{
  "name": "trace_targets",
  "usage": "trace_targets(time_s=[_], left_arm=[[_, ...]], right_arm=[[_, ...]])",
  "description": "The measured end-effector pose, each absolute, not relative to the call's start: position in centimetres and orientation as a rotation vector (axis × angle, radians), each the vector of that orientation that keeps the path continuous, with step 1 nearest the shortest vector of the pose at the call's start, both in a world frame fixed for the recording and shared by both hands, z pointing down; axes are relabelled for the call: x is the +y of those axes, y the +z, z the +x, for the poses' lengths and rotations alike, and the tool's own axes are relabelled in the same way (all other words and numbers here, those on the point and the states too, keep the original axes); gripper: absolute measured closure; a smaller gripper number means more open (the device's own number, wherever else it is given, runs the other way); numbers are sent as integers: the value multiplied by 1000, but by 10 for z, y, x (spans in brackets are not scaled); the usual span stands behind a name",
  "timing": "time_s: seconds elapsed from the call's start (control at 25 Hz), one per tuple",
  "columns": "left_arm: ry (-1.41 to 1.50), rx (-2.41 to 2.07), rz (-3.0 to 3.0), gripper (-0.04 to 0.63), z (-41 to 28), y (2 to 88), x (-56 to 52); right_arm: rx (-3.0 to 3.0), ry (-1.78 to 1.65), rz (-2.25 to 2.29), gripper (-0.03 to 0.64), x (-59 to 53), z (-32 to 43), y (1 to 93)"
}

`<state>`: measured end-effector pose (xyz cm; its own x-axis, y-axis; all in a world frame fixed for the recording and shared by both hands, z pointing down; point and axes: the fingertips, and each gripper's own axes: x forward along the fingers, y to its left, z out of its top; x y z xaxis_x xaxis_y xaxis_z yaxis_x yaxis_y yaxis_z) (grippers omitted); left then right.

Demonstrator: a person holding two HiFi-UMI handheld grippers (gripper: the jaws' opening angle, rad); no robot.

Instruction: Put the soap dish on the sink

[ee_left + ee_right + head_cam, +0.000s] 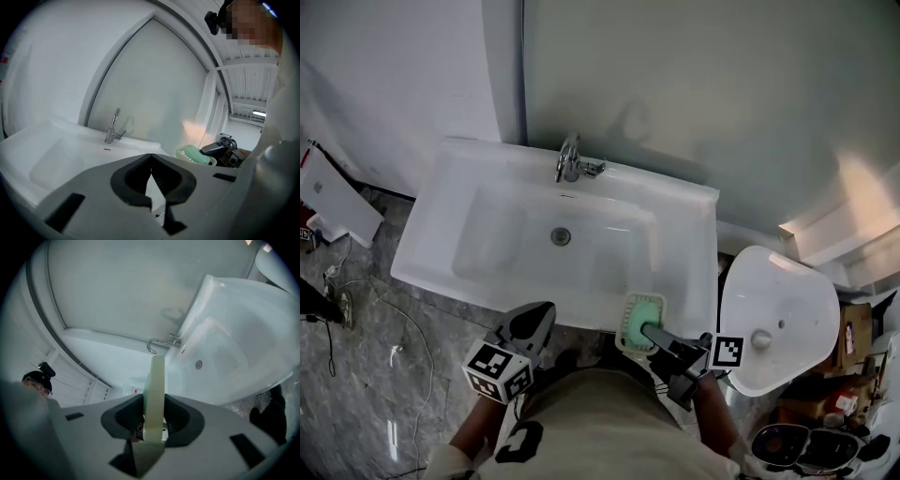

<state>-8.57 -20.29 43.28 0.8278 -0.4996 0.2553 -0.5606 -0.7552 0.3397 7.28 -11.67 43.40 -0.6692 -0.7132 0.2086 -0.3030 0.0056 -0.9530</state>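
The soap dish (641,319), pale cream with a green ribbed insert, hangs just in front of the white sink's (684,202) front right edge. My right gripper (651,331) is shut on it. In the right gripper view the dish (155,376) stands edge-on between the jaws of that gripper (153,401), with the basin and the chrome tap (157,344) beyond. My left gripper (534,317) hovers before the sink's front edge, shut with nothing in it. In the left gripper view the left gripper's (150,157) tips meet, and the dish (193,153) shows at the right, above the sink's rim.
A chrome tap (570,159) stands at the back of the sink, a drain (561,236) in the basin. A white toilet (778,314) is close on the right, with boxes and clutter (848,361) beyond. Cables (356,300) lie on the marble floor at left.
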Motion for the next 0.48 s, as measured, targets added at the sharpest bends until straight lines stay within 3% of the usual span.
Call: trace_targets(time_s=[0.48], left_arm=[[263,-753,2656,577,2,415,-227]], right_arm=[[1817,-1620,-1073,488,-153,189,435]])
